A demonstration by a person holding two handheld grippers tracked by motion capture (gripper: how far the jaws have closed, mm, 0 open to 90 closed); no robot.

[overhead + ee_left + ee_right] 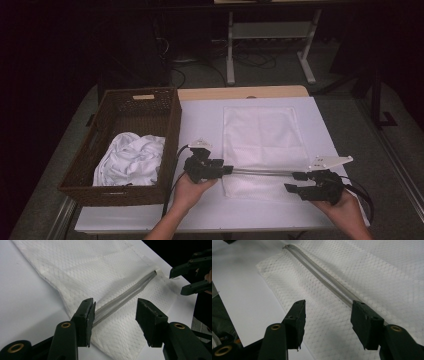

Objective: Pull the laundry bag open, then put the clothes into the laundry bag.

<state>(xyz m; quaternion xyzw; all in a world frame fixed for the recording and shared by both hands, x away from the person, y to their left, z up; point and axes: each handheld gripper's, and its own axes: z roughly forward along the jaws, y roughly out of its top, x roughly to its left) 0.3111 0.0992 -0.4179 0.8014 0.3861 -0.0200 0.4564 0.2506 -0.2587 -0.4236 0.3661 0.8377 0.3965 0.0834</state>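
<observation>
A: What is laid out on the bench [200, 117]?

B: A white waffle-textured cloth [262, 135] is spread flat on the white bench top, right of centre. Across its near part a thin clear rod [262, 172] is laid, running from left to right. In the left gripper view the same rod [125, 300] is seen lying on the cloth [87, 270], and in the right gripper view it [322, 277] is seen crossing the cloth [372, 272] as a pair of pale strips.

A: How are the tools placed?

B: The left tool [225, 169] is held at the rod's left end, the right tool [295, 182] at its right end, each carried in one hand. The jaws of the left tool [115, 315] are seen apart, with the rod's end just beside the left jaw; whether it is touched cannot be told. The jaws of the right tool [328, 320] are also apart, with the rod passing by the right jaw, not pressed from both sides.

A: Is anything else seen?

B: A brown wicker basket [107, 185] is set at the bench's left side, and crumpled white laundry [131, 159] is lying in it.
</observation>
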